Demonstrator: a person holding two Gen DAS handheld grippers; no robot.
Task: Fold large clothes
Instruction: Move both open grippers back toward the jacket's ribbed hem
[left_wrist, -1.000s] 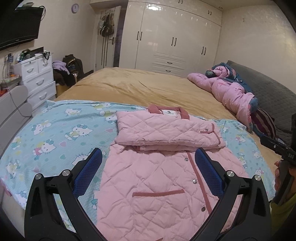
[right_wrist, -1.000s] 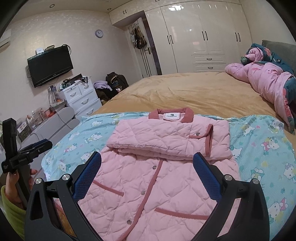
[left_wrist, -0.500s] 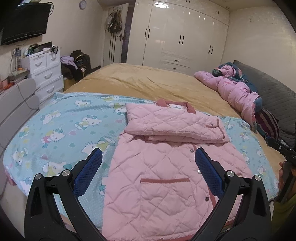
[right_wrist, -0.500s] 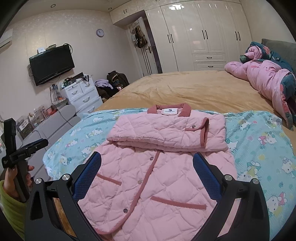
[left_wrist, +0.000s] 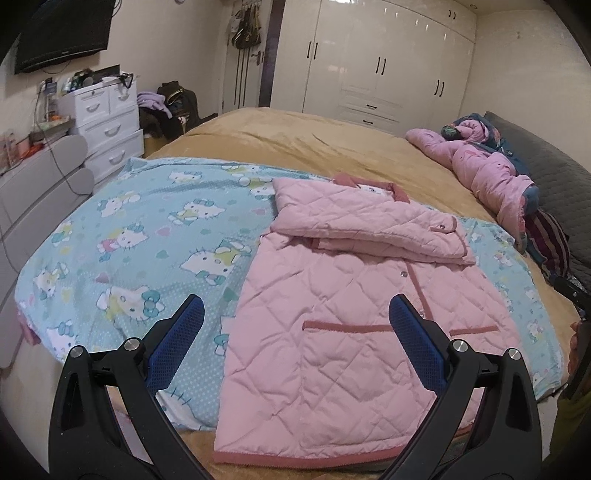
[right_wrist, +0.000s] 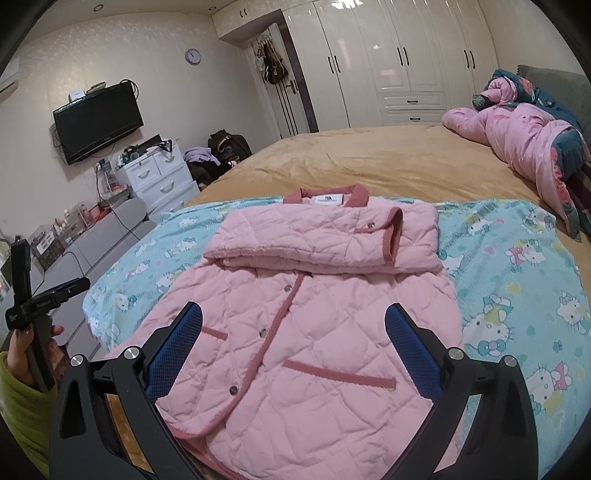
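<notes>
Two tools in play, both spread wide and gripping nothing: left tool hovering over the near hem, right tool hovering over the lower front panel. Pink quilted jacket lying front-up on a cartoon-cat sheet at the foot of the bed, collar away from the cameras, hem reaching the mattress edge. Sleeves already brought across the chest into a thick band just below the collar.

Likely soft and light for its bulk, judging by the puffy quilting; padded, so springy rather than limp, and prone to slipping open after a fold unless pressed flat. Thick enough at the edges to fill the tool's gap well. Sensible holds: the two hem corners along the darker pink binding, one per tool, for lifting the lower half up toward the collar. Best avoided: the snap placket, where metal studs could slip between the pads, and the single outer layer, which might lift alone and leave the back behind.

One white label inside the collar, with a small dark mark and a line of print too small to read. No other legible writing on the jacket.
</notes>
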